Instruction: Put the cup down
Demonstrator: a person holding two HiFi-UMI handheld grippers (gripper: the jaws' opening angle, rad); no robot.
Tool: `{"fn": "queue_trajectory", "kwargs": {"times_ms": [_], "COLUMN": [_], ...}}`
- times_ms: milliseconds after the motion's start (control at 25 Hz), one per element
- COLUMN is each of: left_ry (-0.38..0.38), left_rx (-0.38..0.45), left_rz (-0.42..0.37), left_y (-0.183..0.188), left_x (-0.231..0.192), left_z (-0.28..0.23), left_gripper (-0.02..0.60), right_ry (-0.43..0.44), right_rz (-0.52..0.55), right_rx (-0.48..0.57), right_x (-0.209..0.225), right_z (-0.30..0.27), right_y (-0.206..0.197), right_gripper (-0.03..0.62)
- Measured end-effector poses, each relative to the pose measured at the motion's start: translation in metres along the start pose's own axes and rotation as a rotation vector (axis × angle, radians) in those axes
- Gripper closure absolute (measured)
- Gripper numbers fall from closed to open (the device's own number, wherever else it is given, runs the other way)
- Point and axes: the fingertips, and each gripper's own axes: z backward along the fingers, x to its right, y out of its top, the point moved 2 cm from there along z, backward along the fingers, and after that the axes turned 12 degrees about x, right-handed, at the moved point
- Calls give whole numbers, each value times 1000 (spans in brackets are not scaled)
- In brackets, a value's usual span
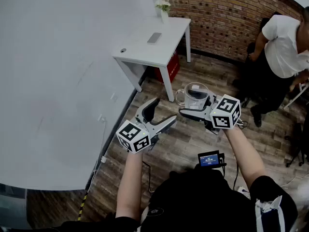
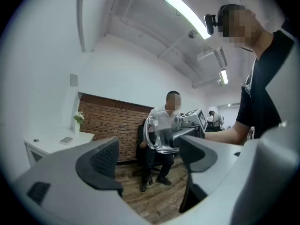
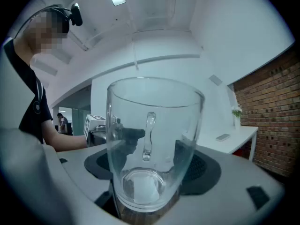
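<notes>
Glass cup [image 3: 152,144] hangs in mid-air over the floor [image 1: 188,139], clamped between the right gripper [image 1: 193,111] fingers. Left gripper [image 1: 162,111] is wide open and empty. I'd carry it level to the white counter [image 1: 149,47], set the base flat, then let go.

Bright, even indoor light from ceiling tube [image 2: 187,15] at one o'clock; sharp centre, fisheye bending, dark corners.
</notes>
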Motion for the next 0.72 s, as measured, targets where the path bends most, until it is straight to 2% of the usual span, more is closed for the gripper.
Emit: {"fn": "queue_trajectory", "kwargs": {"times_ms": [720], "left_ry": [-13], "left_rx": [13], "left_rz": [15], "left_y": [1], "left_x": [-2], "left_z": [0], "left_gripper": [175], "right_ry": [1], "right_rz": [-9], "right_rx": [-9], "right_x": [-1], "right_z": [-1], "right_y": [-4], "right_gripper": [224]}}
